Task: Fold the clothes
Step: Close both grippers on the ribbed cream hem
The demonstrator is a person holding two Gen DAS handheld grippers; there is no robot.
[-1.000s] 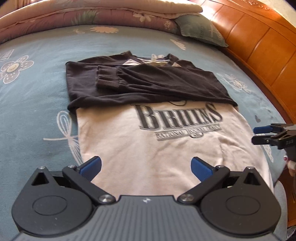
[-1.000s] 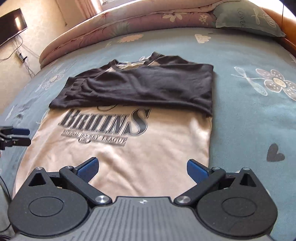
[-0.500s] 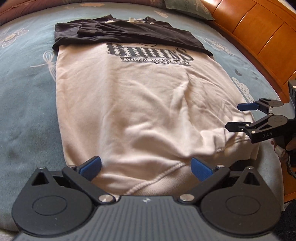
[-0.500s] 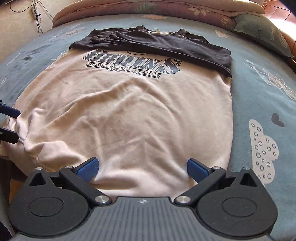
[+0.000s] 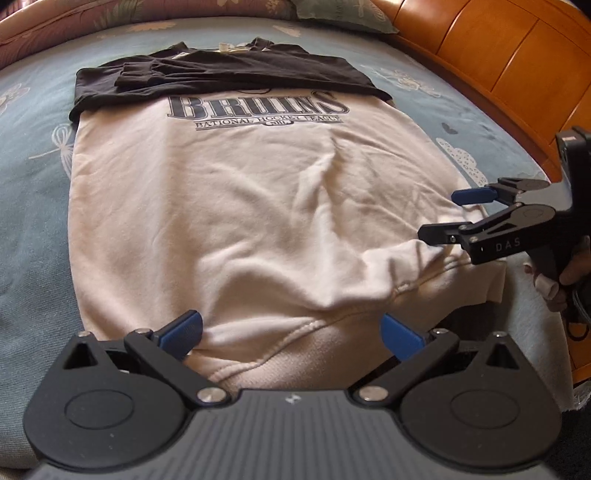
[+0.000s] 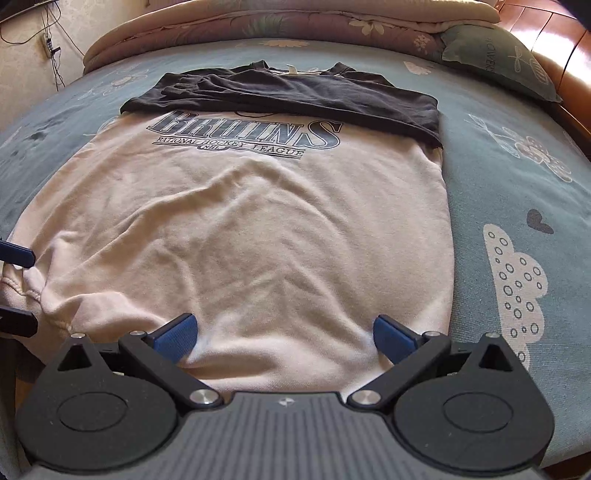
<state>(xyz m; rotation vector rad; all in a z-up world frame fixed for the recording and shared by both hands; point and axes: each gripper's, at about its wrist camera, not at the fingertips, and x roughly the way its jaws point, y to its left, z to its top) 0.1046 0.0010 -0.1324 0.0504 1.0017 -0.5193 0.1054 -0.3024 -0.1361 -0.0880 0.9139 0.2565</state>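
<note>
The cream sweatshirt (image 5: 229,206) lies flat on the blue bedspread (image 6: 498,177), black sleeves (image 6: 295,92) folded across at 12 o'clock. The left gripper (image 5: 291,328) and right gripper (image 6: 282,332) both gape wide over its hem at 6 o'clock, gripping nothing.

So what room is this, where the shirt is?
Most likely a bedroom: the cream sweatshirt lies on a bed with a blue flowered sheet, a grey-green pillow and a rolled quilt, beside an orange wooden bed frame.
</note>
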